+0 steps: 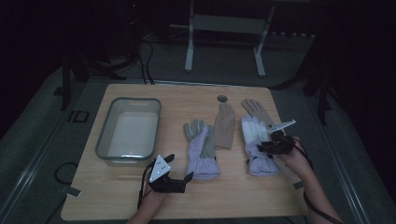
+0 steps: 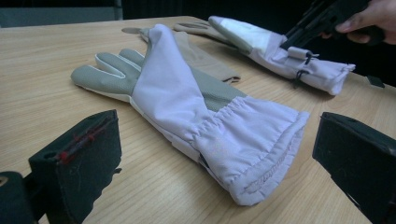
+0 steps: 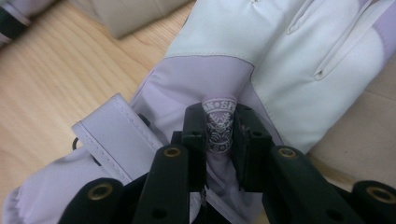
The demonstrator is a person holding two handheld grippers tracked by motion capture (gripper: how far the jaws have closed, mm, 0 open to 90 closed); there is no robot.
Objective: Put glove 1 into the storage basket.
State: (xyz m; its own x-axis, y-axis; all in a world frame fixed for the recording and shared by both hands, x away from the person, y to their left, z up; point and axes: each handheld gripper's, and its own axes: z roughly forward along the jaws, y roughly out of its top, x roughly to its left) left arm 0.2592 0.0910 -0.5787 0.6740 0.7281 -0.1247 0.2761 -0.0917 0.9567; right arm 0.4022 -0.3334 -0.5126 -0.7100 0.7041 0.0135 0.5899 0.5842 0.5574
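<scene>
right gripper (image 3: 218, 133) has its jaws pinched on a printed tab of the right lilac glove (image 1: 258, 148), which lies flat at the table's right side, cuff near, fingers far. left gripper (image 1: 172, 173) rests near the front edge, jaws wide apart and holding nothing; the left lilac glove (image 2: 187, 107) lies just beyond it, cuff toward the jaws, long axis running near to far. two tan gloves (image 1: 225, 123) lie farther back, the clear bin (image 1: 130, 128) well to the left, looks empty though the lighting is dim. left hand is nearer the bin.
</scene>
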